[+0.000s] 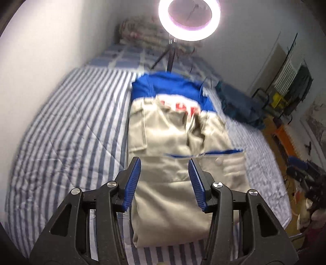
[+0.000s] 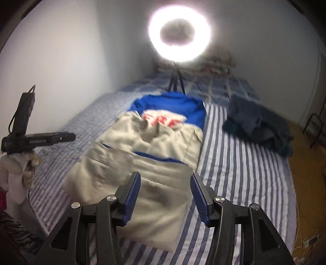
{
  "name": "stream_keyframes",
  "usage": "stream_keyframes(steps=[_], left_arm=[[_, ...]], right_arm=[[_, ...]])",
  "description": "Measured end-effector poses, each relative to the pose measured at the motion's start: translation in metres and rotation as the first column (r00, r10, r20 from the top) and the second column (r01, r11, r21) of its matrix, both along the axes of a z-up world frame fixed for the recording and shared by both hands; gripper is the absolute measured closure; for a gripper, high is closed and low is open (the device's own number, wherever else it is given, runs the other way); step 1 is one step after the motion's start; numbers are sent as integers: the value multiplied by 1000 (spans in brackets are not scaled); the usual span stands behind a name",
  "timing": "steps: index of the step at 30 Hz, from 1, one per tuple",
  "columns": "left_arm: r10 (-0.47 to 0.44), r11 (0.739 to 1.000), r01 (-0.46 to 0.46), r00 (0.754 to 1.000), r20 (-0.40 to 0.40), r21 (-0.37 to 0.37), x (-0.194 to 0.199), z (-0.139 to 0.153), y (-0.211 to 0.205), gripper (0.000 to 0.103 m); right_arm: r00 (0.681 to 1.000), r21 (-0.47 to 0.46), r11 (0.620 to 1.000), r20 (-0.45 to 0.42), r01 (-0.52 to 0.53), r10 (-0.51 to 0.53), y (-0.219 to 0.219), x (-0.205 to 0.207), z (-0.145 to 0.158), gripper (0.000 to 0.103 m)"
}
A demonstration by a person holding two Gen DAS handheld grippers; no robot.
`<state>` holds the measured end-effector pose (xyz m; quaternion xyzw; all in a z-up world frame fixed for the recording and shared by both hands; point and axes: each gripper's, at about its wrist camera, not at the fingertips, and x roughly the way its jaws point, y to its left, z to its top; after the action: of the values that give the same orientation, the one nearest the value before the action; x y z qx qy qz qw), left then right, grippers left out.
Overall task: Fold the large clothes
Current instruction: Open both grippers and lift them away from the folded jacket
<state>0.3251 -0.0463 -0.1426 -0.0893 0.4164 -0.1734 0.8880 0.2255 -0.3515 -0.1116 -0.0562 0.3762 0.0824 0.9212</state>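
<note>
A large beige jacket [image 1: 167,132] with a blue yoke and red letters lies lengthwise on the striped bed [image 1: 71,122]. Its near part is folded over, showing a blue edge. My left gripper [image 1: 164,163] hovers above the jacket's near half, open, with only cloth below it between the blue pads [image 1: 132,183]. The right wrist view shows the same jacket [image 2: 154,142] from its near right corner. My right gripper [image 2: 165,176] is open above that corner and nothing is pinched between its pads [image 2: 200,199].
A ring light [image 1: 189,19] on a tripod stands on the bed beyond the jacket. A dark blue garment [image 2: 258,124] is heaped to the right. A white wall runs along the left. A black device with a cable [image 2: 30,140] sits at the left edge above pale cloth.
</note>
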Motion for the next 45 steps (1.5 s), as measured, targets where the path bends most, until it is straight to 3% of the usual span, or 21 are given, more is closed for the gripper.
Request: stream_keyframes(steps=[3,7,12,15,20,26,34,39,45], left_arm=[[5,999,-4,1000,16,-54,-7,19,9,53],[3,996,-1,1000,26,-87,-21,35,18,53],[-5,997,11,998,69,-79,-42,55,17,53],[-12,997,20,995,96,-79,-56,67,14,53],[4,999,1,985,175,-34,-83,92,5,53],[2,1000,-2,970,242,0,-102,116,-3,44],[-31,992,-8,955,295,130,-90,138,-19,43],[-28,986,-31,938,346,164,-77,152,-21,43],[-44,980,-30,930,365,195,-43,157,-24,43]], right_arm=[[999,-85,996,-3,37,-38,11,-9,13,39],[992,-98,987,-21,123,-126,12,-21,19,39],[981,-137,974,-43,181,-188,23,-29,25,35],[976,-150,965,-6,214,-217,32,-40,37,24],[974,-133,965,54,225,-220,46,-55,67,24],[967,-128,966,153,223,-203,56,-66,108,15],[966,-138,976,224,165,-132,49,-48,141,15],[961,-156,976,254,149,-106,30,-20,147,15],[960,-100,988,266,118,-88,3,20,152,16]])
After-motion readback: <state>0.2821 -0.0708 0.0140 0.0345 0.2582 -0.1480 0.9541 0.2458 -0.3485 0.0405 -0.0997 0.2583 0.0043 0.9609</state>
